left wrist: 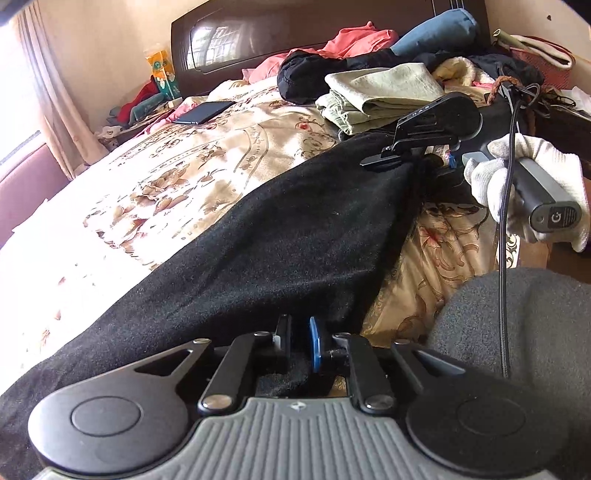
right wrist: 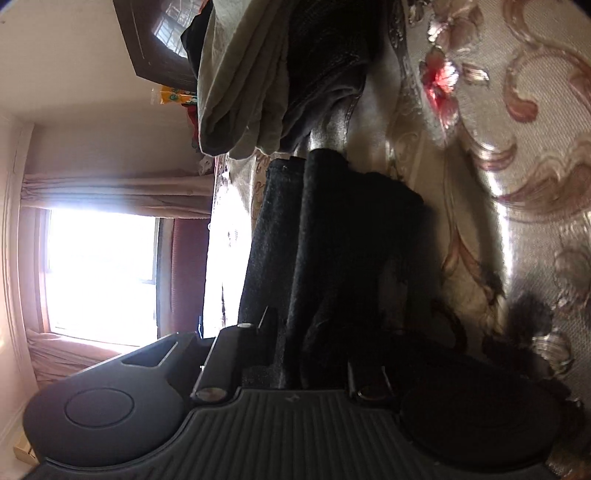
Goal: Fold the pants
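Note:
Black fleece pants (left wrist: 258, 240) lie stretched along a floral bedspread (left wrist: 192, 173). My left gripper (left wrist: 299, 347) is shut on the near edge of the pants, fabric pinched between its black and blue pads. My right gripper (left wrist: 417, 157) shows in the left wrist view, held by a white-gloved hand (left wrist: 532, 184), shut on the far corner of the pants. In the right wrist view, turned sideways, the pants (right wrist: 332, 251) hang in thick folds out of my right gripper (right wrist: 314, 343), whose right finger is hidden in shadow.
A pile of folded olive cloth (left wrist: 384, 92) and dark clothes (left wrist: 306, 74) sits near the headboard (left wrist: 295, 33). A dark tablet (left wrist: 205, 112) lies on the bed. A grey chair back (left wrist: 517, 332) and a cable (left wrist: 504, 258) are at right. A window (right wrist: 99, 266) shows.

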`<state>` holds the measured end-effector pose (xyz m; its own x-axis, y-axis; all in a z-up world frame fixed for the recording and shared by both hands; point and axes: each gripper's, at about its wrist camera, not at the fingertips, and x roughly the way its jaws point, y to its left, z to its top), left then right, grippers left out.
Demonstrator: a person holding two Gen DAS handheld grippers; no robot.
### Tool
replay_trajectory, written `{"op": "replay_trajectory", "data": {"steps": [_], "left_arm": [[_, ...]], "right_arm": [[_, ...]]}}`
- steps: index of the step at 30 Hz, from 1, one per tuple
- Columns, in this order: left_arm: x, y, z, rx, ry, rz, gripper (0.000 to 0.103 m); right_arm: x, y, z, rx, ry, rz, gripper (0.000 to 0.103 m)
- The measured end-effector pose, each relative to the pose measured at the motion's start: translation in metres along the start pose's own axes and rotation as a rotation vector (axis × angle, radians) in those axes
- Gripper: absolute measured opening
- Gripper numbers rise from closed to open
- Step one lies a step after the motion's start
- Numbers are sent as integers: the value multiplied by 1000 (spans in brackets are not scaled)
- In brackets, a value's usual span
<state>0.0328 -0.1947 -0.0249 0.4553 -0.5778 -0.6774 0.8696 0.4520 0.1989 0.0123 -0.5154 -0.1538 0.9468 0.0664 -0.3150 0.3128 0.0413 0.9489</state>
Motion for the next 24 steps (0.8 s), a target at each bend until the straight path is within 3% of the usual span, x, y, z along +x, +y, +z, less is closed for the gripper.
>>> {"op": "replay_trajectory", "data": {"steps": [1,4,5,6,7,9,11,12,14,15,17,19,20,22,24], "left_arm": [[2,-1,2,9,0,3,28],[-4,-5,16,36,-26,0,28],[-9,-7,21,56,-49,1,28],[-11,-10,23,74,-59,1,28],[-8,-11,25,84,-51,-11,28],[13,-12,20,60,33,-43,28],[24,-12,17,28,77,-67,28],[17,-13,20,29,56,-73,28],[0,-13,21,33,-2,-50,28],[0,-10,19,25,3,-36,29],[15,-2,9,-37,82,-49,30],[19,1,4,-68,91,-55,30],[10,-1,8,-52,82,-40,30],[-12,-4,7,-30,18,16,32],[-7,3,-3,-70,84,27,37]], "right_arm": [[1,2,4,12,0,6,8],[-14,33,12,26,-7,112,8],[-22,48,11,3,-5,161,8],[-37,74,4,-109,-22,202,7],[-50,91,-2,-230,-55,190,7],[-50,87,-4,-322,-90,102,5],[-25,40,17,-115,-26,-64,7],[-24,21,23,-9,-9,-69,7],[-42,33,16,-82,-62,8,7],[-51,46,11,-156,-86,13,7],[-48,45,12,-186,-88,-4,6],[-28,12,28,-27,-11,-130,7],[-30,7,29,27,-9,-96,7],[-45,37,23,-94,-45,-15,7],[-46,62,20,-195,-54,-3,7]]}}
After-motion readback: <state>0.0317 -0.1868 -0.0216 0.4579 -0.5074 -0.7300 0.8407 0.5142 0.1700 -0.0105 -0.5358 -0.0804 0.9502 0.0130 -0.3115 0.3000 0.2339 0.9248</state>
